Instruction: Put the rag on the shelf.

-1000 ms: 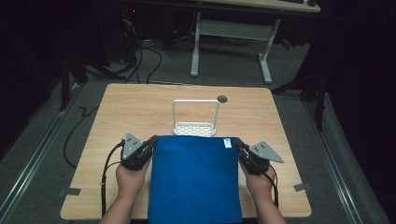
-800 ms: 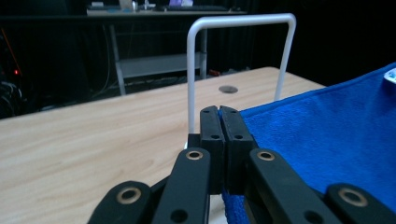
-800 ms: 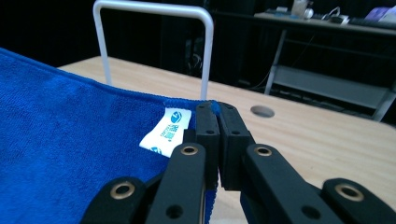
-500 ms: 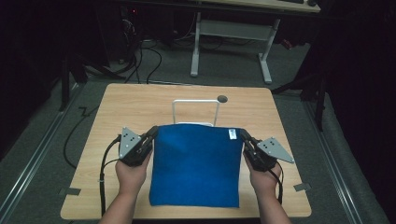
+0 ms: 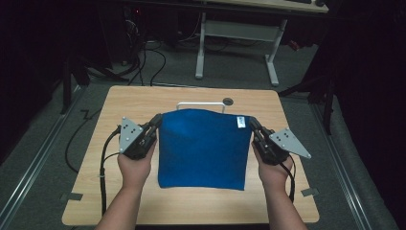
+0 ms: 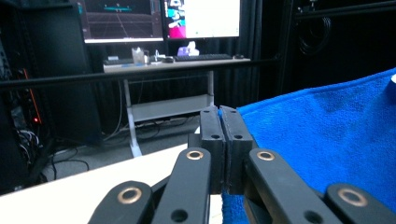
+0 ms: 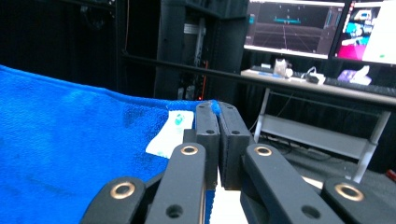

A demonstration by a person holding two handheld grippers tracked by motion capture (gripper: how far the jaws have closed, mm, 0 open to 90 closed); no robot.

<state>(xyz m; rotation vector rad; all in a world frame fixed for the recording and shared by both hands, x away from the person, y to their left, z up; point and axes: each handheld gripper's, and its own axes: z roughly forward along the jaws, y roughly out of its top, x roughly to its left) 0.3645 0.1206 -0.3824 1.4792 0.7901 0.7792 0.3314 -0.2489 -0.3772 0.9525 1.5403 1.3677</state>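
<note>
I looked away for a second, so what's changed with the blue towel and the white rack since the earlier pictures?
Both grippers, left and right, carried the blue towel away from the person, toward the white rack. The towel's far edge now hides all of the rack but its top bar. Unchanged: each gripper stays shut on a far corner, and the table and rack have not moved.

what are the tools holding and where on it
Both hold the blue towel: the left tool pinches its far left corner, the right tool its far right corner.
</note>
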